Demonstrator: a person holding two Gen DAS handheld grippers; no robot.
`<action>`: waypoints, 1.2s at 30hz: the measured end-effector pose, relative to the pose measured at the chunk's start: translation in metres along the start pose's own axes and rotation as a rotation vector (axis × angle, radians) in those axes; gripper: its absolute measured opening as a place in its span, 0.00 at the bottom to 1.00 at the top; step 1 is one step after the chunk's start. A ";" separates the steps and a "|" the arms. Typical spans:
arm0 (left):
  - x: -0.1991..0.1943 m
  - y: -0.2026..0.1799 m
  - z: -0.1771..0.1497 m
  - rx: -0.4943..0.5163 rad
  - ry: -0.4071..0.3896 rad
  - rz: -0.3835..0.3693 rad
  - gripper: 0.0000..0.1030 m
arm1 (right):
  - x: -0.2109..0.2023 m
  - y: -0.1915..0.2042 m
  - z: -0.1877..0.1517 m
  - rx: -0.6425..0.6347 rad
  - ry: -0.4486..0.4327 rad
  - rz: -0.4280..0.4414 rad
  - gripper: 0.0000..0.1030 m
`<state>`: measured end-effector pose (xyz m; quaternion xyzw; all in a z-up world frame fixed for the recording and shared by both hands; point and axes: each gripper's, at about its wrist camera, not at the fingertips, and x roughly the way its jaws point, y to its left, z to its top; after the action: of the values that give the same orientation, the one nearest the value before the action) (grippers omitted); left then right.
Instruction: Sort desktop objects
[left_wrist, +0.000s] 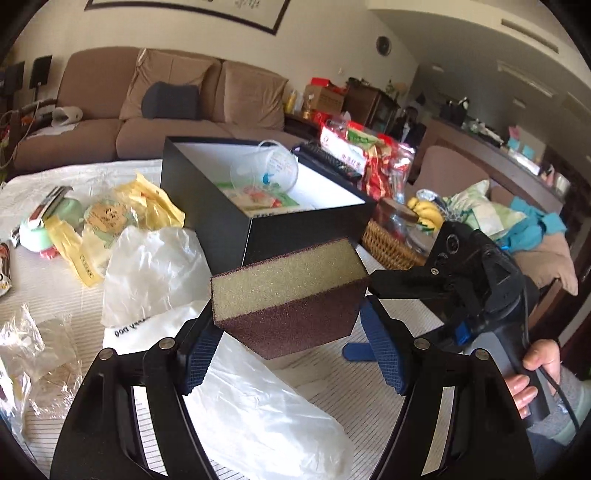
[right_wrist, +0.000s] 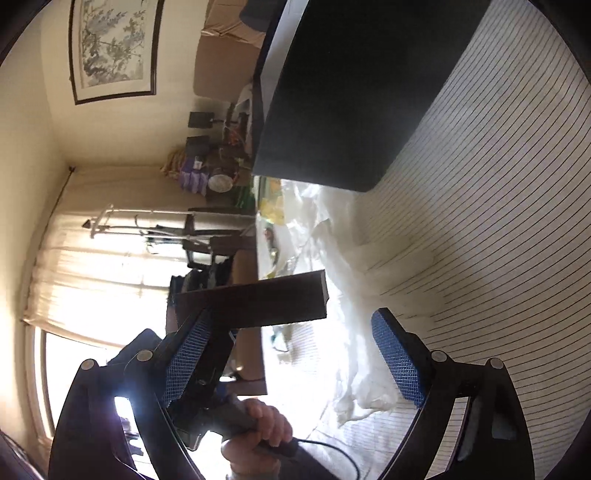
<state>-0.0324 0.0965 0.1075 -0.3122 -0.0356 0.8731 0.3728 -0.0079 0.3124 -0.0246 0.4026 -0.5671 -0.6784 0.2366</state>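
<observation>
The striped tablecloth (left_wrist: 332, 373) covers the table and carries everything else. On it, toward the far side, stands a big black box (left_wrist: 221, 218) with a white inside, open at the top; a clear plastic cup (left_wrist: 269, 166) lies tipped over in it on top of some printed packets. The same box (right_wrist: 354, 96) fills the upper part of the right wrist view. Left of the box lie crumpled white plastic bags (left_wrist: 155, 266), and past them yellow wrappers (left_wrist: 147, 206) and a small green pot (left_wrist: 70, 214). Right of the box sits a wicker basket (left_wrist: 391, 247) with bananas (left_wrist: 424, 214) just behind it.

The sponge block (left_wrist: 288, 295), yellow on top with dark red-brown gritty sides, is held up off the cloth in front of the box, tilted. The left gripper (left_wrist: 291, 350) is clamped on it, its blue pads pressing the block's two sides. In the right wrist view the same block (right_wrist: 258, 302) shows as a dark slab.

The right gripper (right_wrist: 291, 362) has its jaws spread wide with nothing pressed between them; the block only crosses in front of its left pad. Its black finger (left_wrist: 406, 284) reaches up to the right edge of the block, whether touching I cannot tell. A hand (left_wrist: 532, 376) grips its handle.
</observation>
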 end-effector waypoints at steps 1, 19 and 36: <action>0.000 -0.002 0.001 0.014 -0.001 0.011 0.69 | 0.001 -0.001 0.000 0.011 -0.001 0.015 0.89; -0.012 0.012 0.022 -0.022 0.036 -0.115 0.69 | -0.029 0.119 -0.020 -0.681 -0.158 -0.310 1.00; -0.045 0.034 0.047 -0.061 0.020 -0.262 0.69 | 0.071 0.141 -0.071 -1.277 0.270 -0.615 0.32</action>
<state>-0.0574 0.0500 0.1586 -0.3247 -0.0989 0.8123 0.4744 -0.0091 0.1819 0.0892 0.4073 0.1134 -0.8577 0.2924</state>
